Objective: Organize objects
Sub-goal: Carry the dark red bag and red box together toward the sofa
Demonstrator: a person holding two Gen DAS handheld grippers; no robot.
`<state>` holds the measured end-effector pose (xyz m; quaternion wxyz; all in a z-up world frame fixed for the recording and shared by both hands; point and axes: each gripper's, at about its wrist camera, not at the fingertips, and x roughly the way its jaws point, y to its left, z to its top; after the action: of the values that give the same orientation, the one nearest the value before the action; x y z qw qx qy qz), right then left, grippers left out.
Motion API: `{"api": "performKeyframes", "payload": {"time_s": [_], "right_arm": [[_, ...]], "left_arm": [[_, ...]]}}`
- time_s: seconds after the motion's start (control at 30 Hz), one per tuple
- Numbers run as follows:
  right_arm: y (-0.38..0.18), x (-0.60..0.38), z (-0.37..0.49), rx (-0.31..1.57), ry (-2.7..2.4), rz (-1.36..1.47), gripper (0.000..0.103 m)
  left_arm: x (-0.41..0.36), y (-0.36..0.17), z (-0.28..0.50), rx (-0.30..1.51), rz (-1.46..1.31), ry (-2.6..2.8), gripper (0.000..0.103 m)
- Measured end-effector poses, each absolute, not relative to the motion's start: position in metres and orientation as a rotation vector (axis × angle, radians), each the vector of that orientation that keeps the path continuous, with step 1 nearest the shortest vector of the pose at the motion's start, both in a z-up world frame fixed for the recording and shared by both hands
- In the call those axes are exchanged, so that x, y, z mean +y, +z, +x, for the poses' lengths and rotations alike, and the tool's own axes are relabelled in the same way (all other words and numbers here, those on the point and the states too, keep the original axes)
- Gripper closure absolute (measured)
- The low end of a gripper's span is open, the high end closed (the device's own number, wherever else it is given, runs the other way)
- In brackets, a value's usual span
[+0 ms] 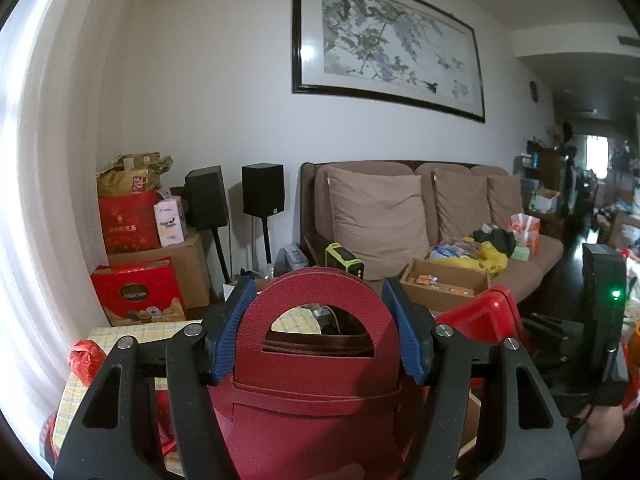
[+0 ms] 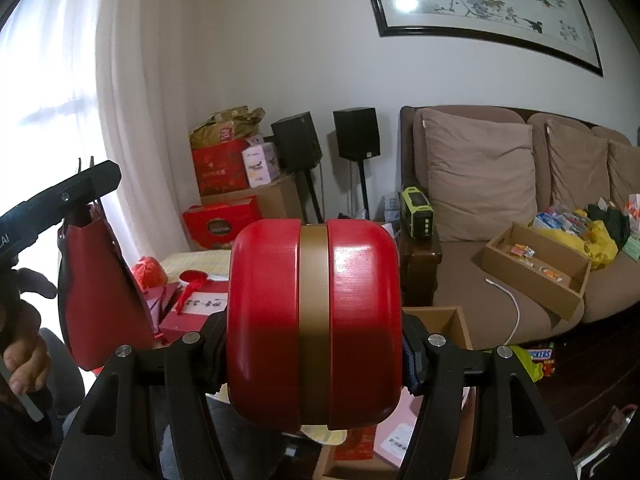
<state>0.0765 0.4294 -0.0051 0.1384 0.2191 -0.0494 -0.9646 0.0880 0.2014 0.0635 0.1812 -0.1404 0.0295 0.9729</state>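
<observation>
Living room corner, sofa to the right

Two speakers (image 2: 326,140) stand between stacked gift boxes (image 2: 220,168) on the left and the sofa (image 2: 520,200); a painting (image 1: 384,40) hangs above the sofa; a cardboard tray (image 2: 536,268) lies on its seat

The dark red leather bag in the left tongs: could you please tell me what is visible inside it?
Through the handle cutout of the dark red leather bag, only the dark brown rear handle edge and the yellow checked cloth beyond it show. The bag's walls cover its interior, so any contents stay hidden.
</observation>
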Motion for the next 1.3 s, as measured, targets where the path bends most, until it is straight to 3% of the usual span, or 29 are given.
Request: {"api": "performKeyframes", "payload": {"time_s": [1.3], "right_arm": [[-0.020, 0.476, 0.064, -0.146, -2.944, 0.763, 0.039]], "left_arm": [[0.248, 0.065, 0.062, -0.046, -0.444, 2.596, 0.041]]}}
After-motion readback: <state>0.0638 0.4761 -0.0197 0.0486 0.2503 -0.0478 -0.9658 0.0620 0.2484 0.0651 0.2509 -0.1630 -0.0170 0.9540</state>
